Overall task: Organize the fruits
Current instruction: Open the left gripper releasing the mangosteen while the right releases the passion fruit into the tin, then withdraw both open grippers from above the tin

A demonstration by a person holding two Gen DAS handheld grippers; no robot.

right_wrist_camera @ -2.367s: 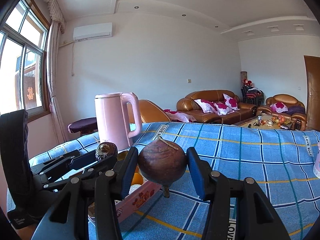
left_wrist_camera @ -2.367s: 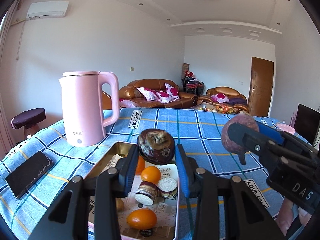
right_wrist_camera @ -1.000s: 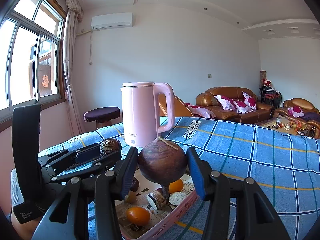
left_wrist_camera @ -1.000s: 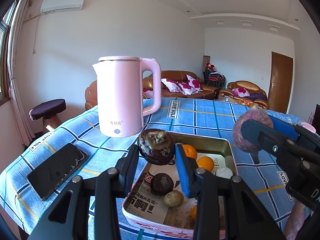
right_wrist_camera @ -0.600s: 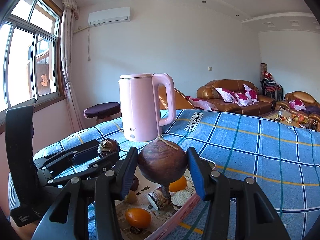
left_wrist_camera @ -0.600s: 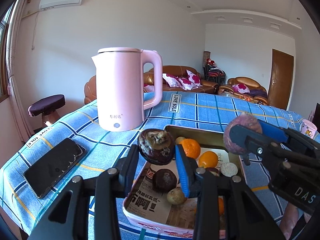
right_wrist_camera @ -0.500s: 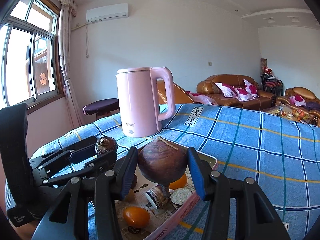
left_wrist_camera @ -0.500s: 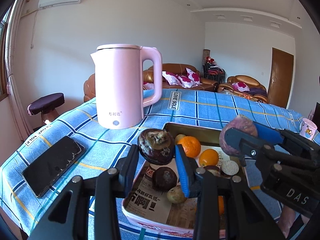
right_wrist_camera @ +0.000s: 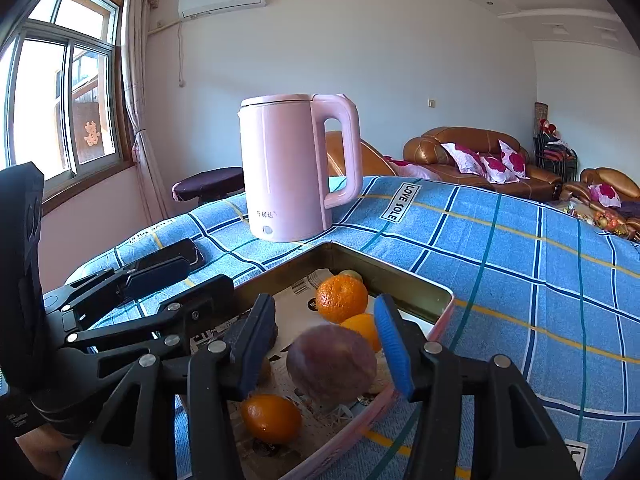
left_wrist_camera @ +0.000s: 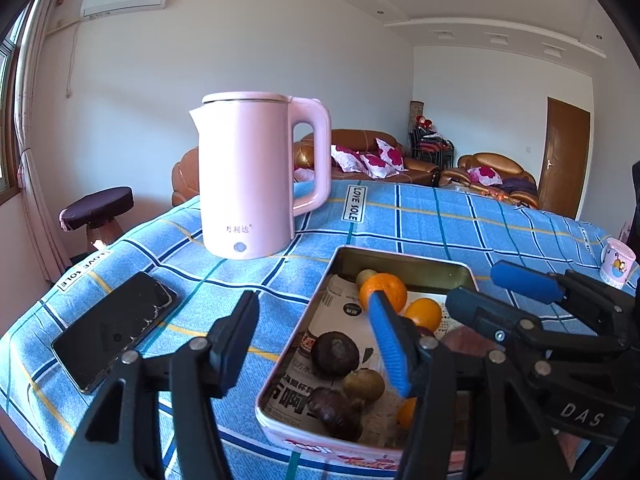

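My right claw (right_wrist_camera: 326,340) was spreading its jaws over the tin, and the purple-brown round fruit (right_wrist_camera: 331,364) sat between the pads without either pad pressing it; blurred as it was, I judged it was dropping free into the tin. My left claw (left_wrist_camera: 316,336) was also opening, with nothing between its jaws.

I judged that fruit fairly light, with a firm, smooth rind that could slip under a narrow pinch, so the place to take it would be across its widest middle, with the pads on opposite flanks and only a modest squeeze. The mandarins looked softer-skinned and would bruise under more.

The rectangular tin (left_wrist_camera: 404,258) stood on the blue checked tablecloth (left_wrist_camera: 460,220), near the pink kettle (left_wrist_camera: 248,176), and was lined with printed paper. In it lay a mandarin (left_wrist_camera: 383,286) and a smaller orange fruit (left_wrist_camera: 424,313) towards the far end, a dark round fruit (left_wrist_camera: 335,354), a greenish-brown one (left_wrist_camera: 363,385) and another dark one (left_wrist_camera: 334,408) nearer me. A phone (left_wrist_camera: 114,330) lay on the cloth, well apart from the tin.
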